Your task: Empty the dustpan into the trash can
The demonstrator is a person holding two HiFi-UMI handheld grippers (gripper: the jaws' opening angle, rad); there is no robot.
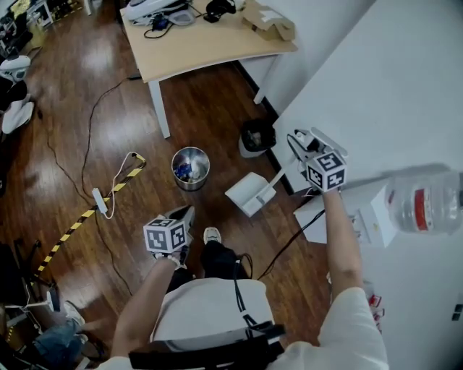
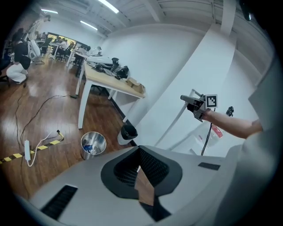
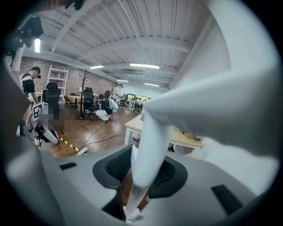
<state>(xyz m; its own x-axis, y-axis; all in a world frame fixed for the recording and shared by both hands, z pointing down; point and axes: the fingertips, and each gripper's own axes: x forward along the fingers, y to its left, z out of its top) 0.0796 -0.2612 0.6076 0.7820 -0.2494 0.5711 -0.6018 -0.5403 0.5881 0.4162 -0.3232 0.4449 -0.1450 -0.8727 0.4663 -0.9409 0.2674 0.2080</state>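
The right claw (image 3: 139, 176) is clamping its jaws on the white dustpan handle (image 3: 150, 141), which is running up between the pads and filling the gap. In the head view this right claw (image 1: 300, 148) is gripping the top of the handle beside the white wall (image 1: 376, 87) on the right. The pole is slanting down and left to the white dustpan (image 1: 248, 194), which is hanging just above the wooden floor (image 1: 217, 101).

The left claw (image 2: 139, 167) is carrying nothing, its pads meeting at the tips with only floor showing behind them. In the head view the left claw (image 1: 184, 215) is pointing away over the person's shoe (image 1: 211, 235).

The round metal trash can (image 1: 191, 168) is standing on the floor just left of the dustpan and slightly farther away, apart from it, with a few scraps lying inside. A small black-lined bin (image 1: 257, 136) is sitting farther off against the wall. Beyond both, a wooden tabletop (image 1: 210, 43) is holding cables and a cardboard box (image 1: 269, 20). To the left, a white power strip (image 1: 100, 200) is lying by a strip of yellow-and-black tape (image 1: 72, 230).
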